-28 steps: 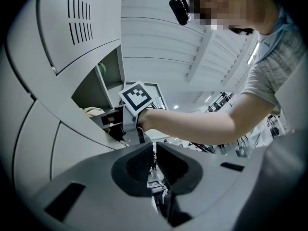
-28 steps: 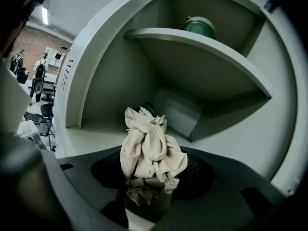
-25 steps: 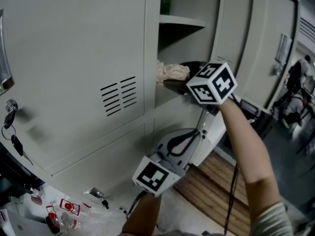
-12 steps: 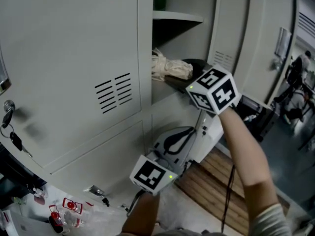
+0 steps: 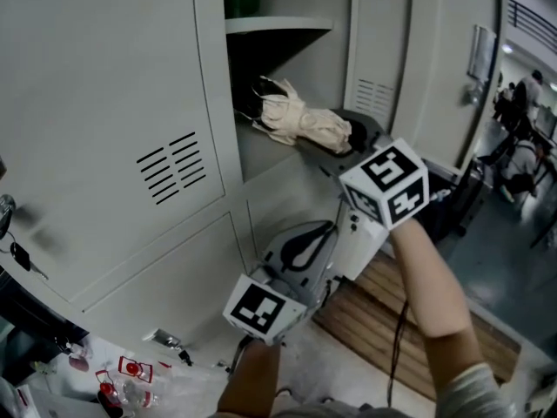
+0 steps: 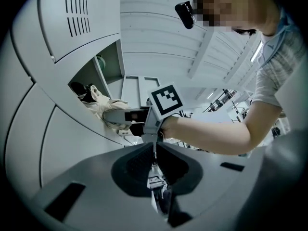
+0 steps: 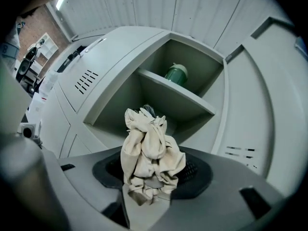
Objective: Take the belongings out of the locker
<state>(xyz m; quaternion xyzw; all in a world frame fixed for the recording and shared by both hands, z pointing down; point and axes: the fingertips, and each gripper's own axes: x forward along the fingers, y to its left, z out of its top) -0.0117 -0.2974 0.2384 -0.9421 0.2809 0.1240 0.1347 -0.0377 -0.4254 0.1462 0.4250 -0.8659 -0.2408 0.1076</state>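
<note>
The open locker (image 5: 287,68) has a cream cloth bundle (image 5: 305,122) at the front edge of its lower compartment. My right gripper (image 5: 346,144) is shut on that bundle (image 7: 151,153), which sticks up between the jaws of the right gripper (image 7: 149,189). Something dark (image 5: 259,89) lies behind the cloth inside the compartment. A green bottle (image 7: 175,73) stands on the upper shelf (image 5: 278,24). Below, my left gripper (image 5: 300,252) hangs in front of the lower locker panel, shut with nothing in it (image 6: 154,157). From the left gripper view the cloth (image 6: 103,105) shows at the locker mouth.
The locker's open door (image 5: 452,68) stands to the right of my arm. Keys (image 5: 22,255) hang from a closed door at the left. Red-and-white packets (image 5: 130,368) lie on the floor below. A wooden strip (image 5: 418,320) runs along the locker base. People (image 5: 522,120) stand far right.
My right gripper has drawn back and to the right with the cloth, which now hangs further out of the compartment. The left gripper has stayed low and shut.
</note>
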